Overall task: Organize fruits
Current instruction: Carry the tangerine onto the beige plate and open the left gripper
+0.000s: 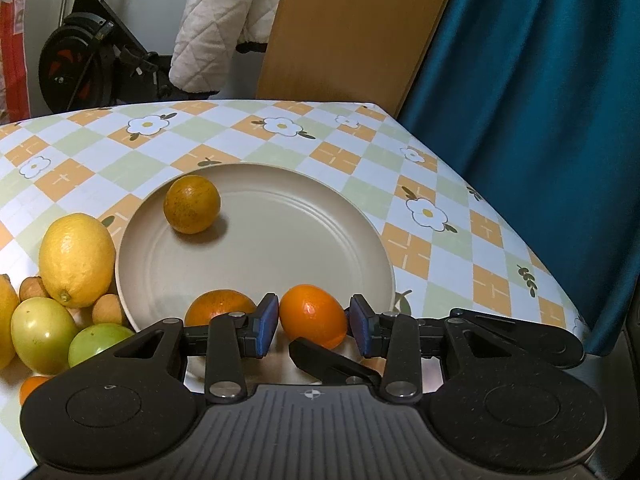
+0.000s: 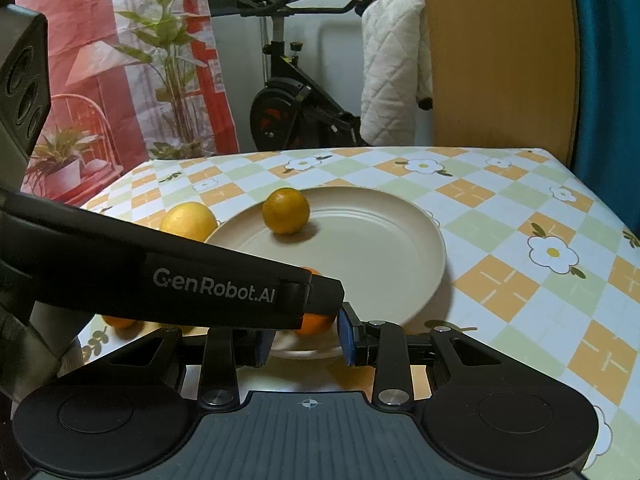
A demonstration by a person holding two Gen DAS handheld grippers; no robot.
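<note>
an orange between our left jaws, at the near rim of the plate

we judge the step in hand to be moving one bright orange point(image 1: 313, 316) onto the beige plate point(image 1: 320, 216). our left gripper point(image 1: 314, 322) has it between the blue pads: the left pad touches the skin, the right pad sits at or just off it, so we cannot tell whether the jaws are clamped or only bracketing the fruit. the orange sits at the plate's near rim; whether it rests on the plate or hangs just above it is not clear.

a speckled orange point(image 1: 192, 204) already lies on the far left of the plate, and a darker orange point(image 1: 219, 307) sits at the near edge, just left of the left gripper. off the plate on the checked worktop point(image 1: 460, 240) wait a lemon point(image 1: 76, 260), two green fruits point(image 1: 42, 340) and some small tan fruits point(image 1: 107, 309).

our right gripper point(image 2: 306, 336) hangs low at the near side of the plate with its jaws apart and nothing between them; the left gripper's arm crosses in front of it.

the next move, as we read it, calls for settling the orange well inside the rim so it cannot roll off, then freeing it and going back to the pile.

the only writing we can read is "GenRobot.AI", in pale letters on the side of the left gripper, in the right wrist view.
</note>
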